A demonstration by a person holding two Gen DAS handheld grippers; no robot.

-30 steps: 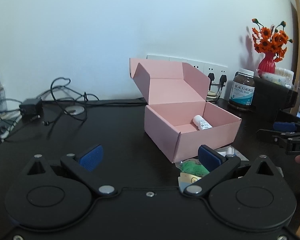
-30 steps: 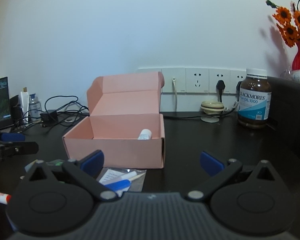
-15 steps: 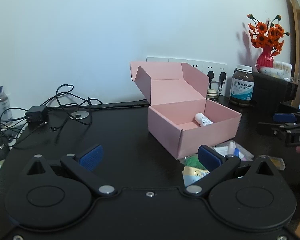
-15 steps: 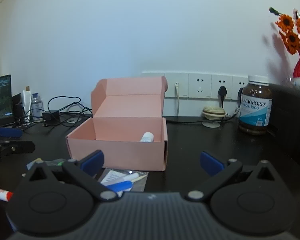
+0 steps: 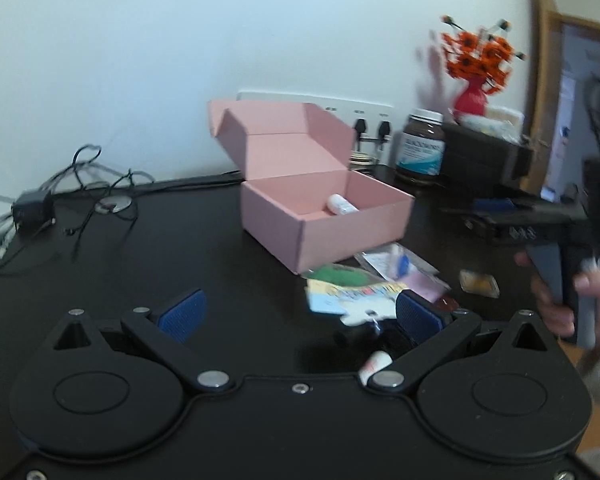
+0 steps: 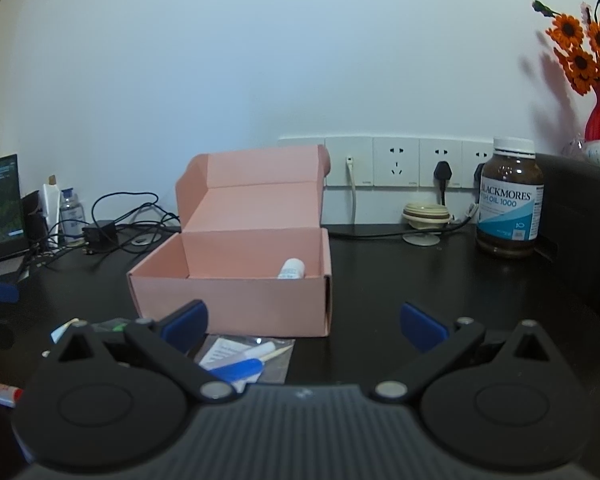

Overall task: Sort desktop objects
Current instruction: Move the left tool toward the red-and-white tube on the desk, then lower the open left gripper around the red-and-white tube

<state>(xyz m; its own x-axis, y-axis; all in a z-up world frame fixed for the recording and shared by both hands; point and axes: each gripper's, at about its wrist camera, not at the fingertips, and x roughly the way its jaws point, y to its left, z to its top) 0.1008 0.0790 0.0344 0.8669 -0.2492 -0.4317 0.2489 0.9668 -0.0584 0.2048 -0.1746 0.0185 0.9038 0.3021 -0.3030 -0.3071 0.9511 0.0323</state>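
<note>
Left wrist view: the left gripper (image 5: 300, 314) hangs over the black desk (image 5: 140, 256) with its blue-padded fingers spread wide, nothing between them. Ahead sits the pink box (image 5: 320, 216), lid flipped up toward the wall. Inside it a small white bottle (image 5: 341, 204) lies on its side, long axis running diagonally from back-left to front-right; which end is the cap I can't tell, the frame is blurred. Just in front of the box, a scatter of packets (image 5: 352, 292) on the desk, and a small white tube (image 5: 374, 362) lies close under the right finger. Far right, a hand (image 5: 560, 300) grips the handle of the right gripper (image 5: 496, 210); its fingers can't be judged from here.

Right wrist view: sharper. The right gripper (image 6: 302, 318) is splayed open too, empty. The pink box (image 6: 236, 276) faces us squarely, and the white bottle (image 6: 291, 269) now points nearly straight at the camera, foreshortened, lying toward the right wall. A clear bag with a blue-and-white stick (image 6: 246, 360) lies just before the box. Only this view shows a red-capped tube (image 6: 6, 394) at far left and the legible Blackmores jar (image 6: 510, 200) by the wall sockets (image 6: 396, 162).
</note>
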